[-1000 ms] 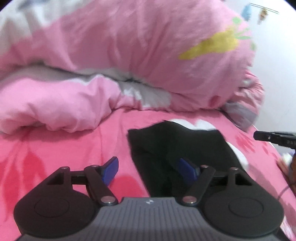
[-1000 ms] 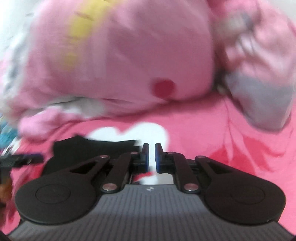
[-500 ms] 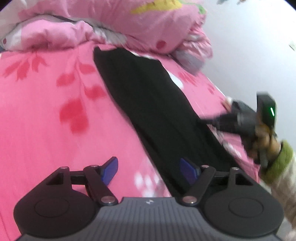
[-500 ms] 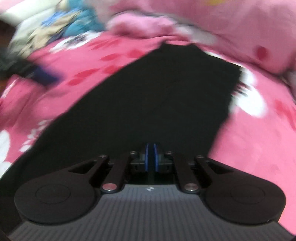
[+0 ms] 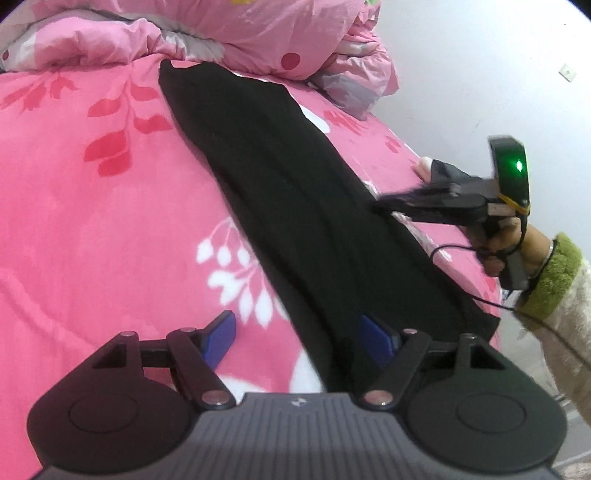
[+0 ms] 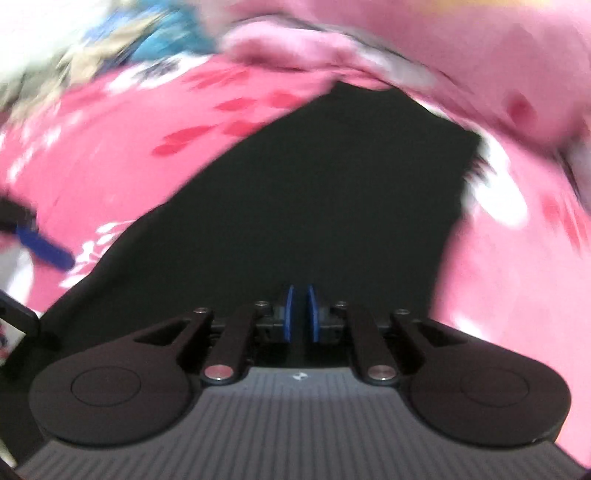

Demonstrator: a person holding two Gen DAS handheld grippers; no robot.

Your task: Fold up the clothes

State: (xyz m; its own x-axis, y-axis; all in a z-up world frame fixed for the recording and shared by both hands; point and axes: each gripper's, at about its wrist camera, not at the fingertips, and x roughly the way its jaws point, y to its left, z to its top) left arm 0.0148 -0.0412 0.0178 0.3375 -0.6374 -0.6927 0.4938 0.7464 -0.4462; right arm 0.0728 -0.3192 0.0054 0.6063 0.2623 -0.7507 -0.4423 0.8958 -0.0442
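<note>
A long black garment (image 5: 295, 192) lies flat along the pink floral bed sheet (image 5: 92, 206), its far end at the duvet. My left gripper (image 5: 299, 338) hangs open over the garment's near end; its right pad is above the cloth and its left pad above the sheet. In the left wrist view my right gripper (image 5: 380, 205), held by a hand in a green cuff, points at the garment's right edge. In the blurred right wrist view that gripper (image 6: 300, 314) is above the black garment (image 6: 332, 203). Its jaws are opening by a sliver, and I see nothing between the pads.
A bunched pink duvet (image 5: 258, 29) is heaped at the far end of the bed. A white wall (image 5: 480, 74) runs close along the bed's right side. Blurred blue and beige fabric (image 6: 147, 40) lies at the far left. A cable (image 5: 454, 251) trails from the right gripper.
Both grippers have drawn back from the duvet end along the garment to its near part. The right gripper came into the left wrist view. The left jaws stayed wide, the right nearly together.
</note>
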